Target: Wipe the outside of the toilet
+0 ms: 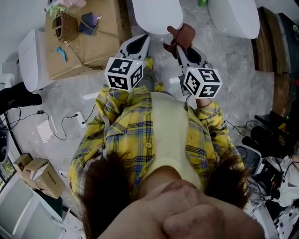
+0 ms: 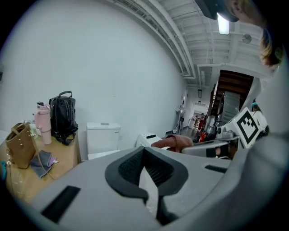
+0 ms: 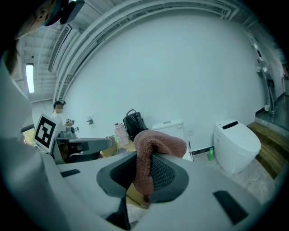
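The grey stone floor (image 1: 233,60) held a white toilet (image 1: 156,14) just ahead of me. My right gripper (image 1: 179,45) was clenched on a brown cloth (image 1: 183,33), and my left gripper (image 1: 140,41) was closed on nothing. I judged wiping hadn't begun; next, the cloth had to reach the bowl's outside.

Yellow plaid shirt (image 1: 122,140), cream top (image 1: 169,135), pale grey claws (image 1: 138,43)

The head view looks steeply down past the shirt (image 1: 163,135) at the left gripper (image 1: 135,45) and right gripper (image 1: 183,50), upper centre, while each gripper view faces level along its close jaws toward the wall (image 2: 113,67), sharing toilet (image 2: 103,136), backpack (image 2: 63,116) and cloth (image 3: 151,151).
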{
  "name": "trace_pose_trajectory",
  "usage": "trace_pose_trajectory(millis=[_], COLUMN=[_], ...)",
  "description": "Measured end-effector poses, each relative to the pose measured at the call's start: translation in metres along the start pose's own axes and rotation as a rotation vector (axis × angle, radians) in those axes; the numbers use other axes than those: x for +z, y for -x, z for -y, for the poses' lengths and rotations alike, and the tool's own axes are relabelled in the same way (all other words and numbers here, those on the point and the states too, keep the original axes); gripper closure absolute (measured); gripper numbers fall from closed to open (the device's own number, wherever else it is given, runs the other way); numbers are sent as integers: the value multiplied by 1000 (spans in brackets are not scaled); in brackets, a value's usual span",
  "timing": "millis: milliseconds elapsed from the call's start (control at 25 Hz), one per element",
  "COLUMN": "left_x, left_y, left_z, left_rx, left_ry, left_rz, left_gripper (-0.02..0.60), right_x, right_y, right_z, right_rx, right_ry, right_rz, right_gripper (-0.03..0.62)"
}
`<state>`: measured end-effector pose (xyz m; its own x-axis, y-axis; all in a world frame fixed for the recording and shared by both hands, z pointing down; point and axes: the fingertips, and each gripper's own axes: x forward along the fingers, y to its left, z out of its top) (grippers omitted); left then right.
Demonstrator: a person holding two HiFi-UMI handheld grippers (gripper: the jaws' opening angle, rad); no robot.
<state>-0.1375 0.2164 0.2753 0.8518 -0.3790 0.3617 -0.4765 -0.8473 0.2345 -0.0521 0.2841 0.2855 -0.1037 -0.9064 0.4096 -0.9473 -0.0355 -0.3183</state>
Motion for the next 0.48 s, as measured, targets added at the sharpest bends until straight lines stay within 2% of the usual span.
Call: trace_pose_trajectory(millis=[160, 480], left_x=[4, 20], left_y=[-18, -64], left_z=[-18, -64], left_rx=[-2, 6], left_ry=[40, 52], left_rz=[7, -5], left_gripper=[572, 572], right_x=[9, 38], right_y=[-23, -85], right_z=[5, 21], right_rx=[-2, 8], right_ry=[30, 64], right_rz=[-12, -37], right_gripper=[510, 510])
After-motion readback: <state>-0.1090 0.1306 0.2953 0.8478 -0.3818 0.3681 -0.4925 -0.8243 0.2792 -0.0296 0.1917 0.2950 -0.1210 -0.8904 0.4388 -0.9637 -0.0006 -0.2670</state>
